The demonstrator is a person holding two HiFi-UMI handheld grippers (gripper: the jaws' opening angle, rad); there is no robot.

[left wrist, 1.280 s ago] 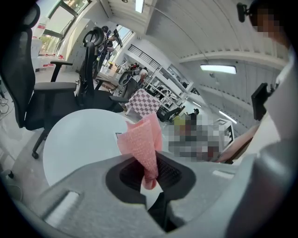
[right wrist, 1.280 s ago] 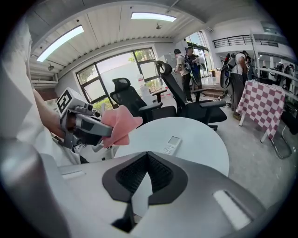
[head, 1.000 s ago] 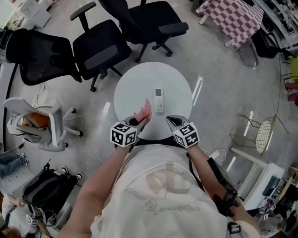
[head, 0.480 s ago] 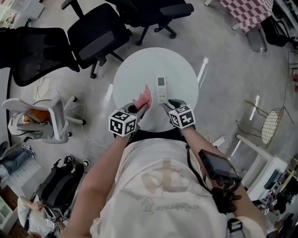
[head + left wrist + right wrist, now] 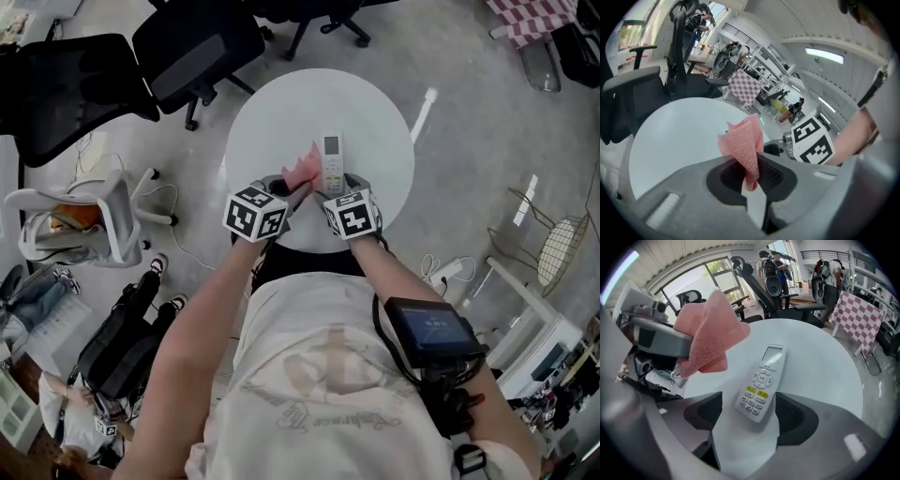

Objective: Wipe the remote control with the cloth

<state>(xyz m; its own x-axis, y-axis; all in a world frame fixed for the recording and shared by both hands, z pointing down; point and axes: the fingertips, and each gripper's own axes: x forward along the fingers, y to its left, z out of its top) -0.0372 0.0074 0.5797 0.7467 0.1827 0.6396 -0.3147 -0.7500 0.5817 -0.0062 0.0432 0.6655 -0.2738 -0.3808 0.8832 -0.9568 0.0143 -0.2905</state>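
Observation:
A white remote control lies face up on the round white table, its screen end pointing away from me. My right gripper hangs just over its near end. Its jaws are opening and stand on either side of the remote without touching it. My left gripper is shut on a pink cloth. The cloth sticks up from the jaws just left of the remote, clear of the tabletop.
Black office chairs stand beyond the table. A white chair and a dark backpack sit on the floor at left. A checked tablecloth is at the top right. A wire chair stands at right.
Both grippers have dropped and moved in toward the remote. The right jaws, shut a second ago, have spread and now straddle the remote's near end. The cloth stays gripped in the left.

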